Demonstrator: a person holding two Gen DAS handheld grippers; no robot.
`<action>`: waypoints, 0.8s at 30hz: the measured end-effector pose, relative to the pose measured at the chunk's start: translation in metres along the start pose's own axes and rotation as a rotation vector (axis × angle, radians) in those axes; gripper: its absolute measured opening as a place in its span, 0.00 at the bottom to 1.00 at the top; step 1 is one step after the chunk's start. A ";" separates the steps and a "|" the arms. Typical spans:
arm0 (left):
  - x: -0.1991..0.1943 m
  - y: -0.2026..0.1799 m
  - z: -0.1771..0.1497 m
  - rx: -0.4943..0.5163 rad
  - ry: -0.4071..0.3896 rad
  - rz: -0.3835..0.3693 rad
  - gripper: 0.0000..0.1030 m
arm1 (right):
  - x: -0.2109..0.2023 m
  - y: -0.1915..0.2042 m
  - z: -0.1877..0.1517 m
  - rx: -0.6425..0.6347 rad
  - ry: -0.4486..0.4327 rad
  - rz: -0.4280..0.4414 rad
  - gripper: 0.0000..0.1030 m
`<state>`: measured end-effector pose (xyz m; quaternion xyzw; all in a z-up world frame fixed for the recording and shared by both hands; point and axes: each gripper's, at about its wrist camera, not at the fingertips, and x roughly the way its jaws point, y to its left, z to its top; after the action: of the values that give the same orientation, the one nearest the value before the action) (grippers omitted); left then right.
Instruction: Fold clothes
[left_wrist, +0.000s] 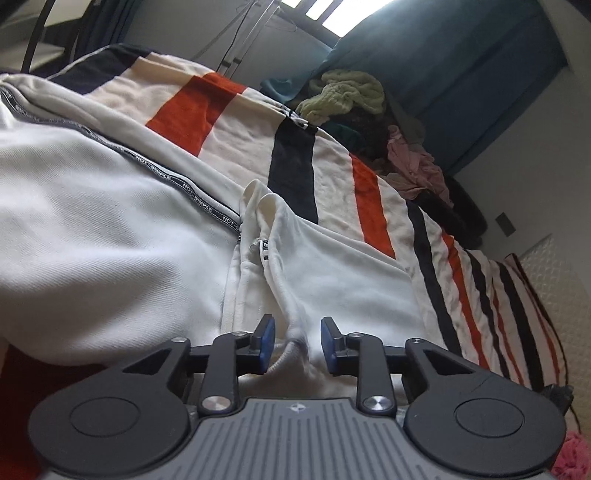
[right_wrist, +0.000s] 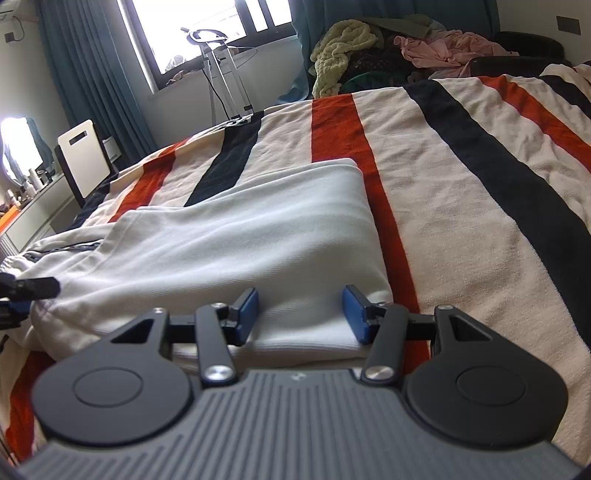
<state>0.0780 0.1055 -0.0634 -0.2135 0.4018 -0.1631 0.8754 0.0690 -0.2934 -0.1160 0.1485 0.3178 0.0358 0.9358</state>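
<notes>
- White hoodie (right_wrist: 229, 243) lies partly folded on a striped blanket (right_wrist: 461, 177), its folded right edge running straight along an orange stripe.
- Zipper tape (left_wrist: 177, 184) with printed lettering crosses the garment diagonally in the left wrist view; drawcords and the bunched hood opening (left_wrist: 266, 229) sit just past it.
- Left gripper (left_wrist: 297, 341) has its blue pads spread, straddling a ridge of the white cloth at the garment's near edge; whether the pads touch the cloth I cannot tell.
- Right gripper (right_wrist: 300, 314) is also spread, its pads either side of the near folded corner, not pinching it.
- Blanket right of the hoodie is bare and flat to the far side.
- Heap of clothes (right_wrist: 388, 48) sits at the far end, well apart.
- Chair (right_wrist: 83, 158) stands beside the left edge.
</notes>
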 end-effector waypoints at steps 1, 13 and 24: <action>-0.003 -0.002 -0.002 0.013 -0.013 0.024 0.32 | 0.000 0.001 0.000 -0.003 -0.001 -0.002 0.51; 0.004 -0.012 -0.023 0.136 0.000 0.233 0.53 | 0.001 0.002 -0.005 -0.035 -0.027 -0.011 0.51; -0.051 0.030 0.000 -0.088 0.020 0.276 0.72 | -0.007 -0.003 -0.009 -0.010 -0.038 -0.020 0.51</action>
<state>0.0494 0.1544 -0.0456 -0.1928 0.4430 -0.0254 0.8752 0.0583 -0.2952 -0.1198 0.1414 0.3012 0.0253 0.9427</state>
